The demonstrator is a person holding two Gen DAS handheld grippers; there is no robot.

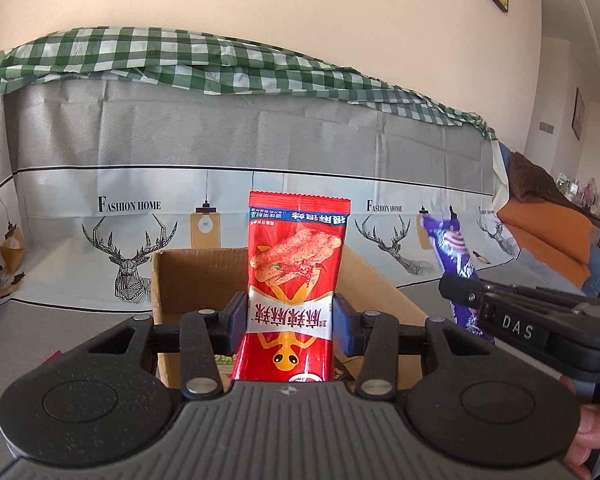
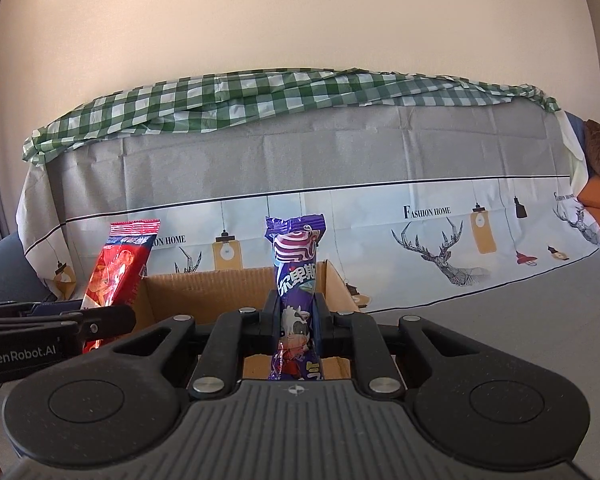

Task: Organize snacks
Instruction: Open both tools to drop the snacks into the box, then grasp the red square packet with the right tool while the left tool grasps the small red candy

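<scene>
Here, a red snack packet is held upright above an open cardboard box, clamped between the blue pads of the left gripper. A purple snack packet is likewise pinched upright by the right gripper over the same box, whose contents are largely hidden behind the grippers. The box is set on a grey surface before a sofa draped with a deer-print cover and a green checked cloth. Both grippers are pointed slightly downward, side by side; a thumb is seen at the left view's right edge.
</scene>
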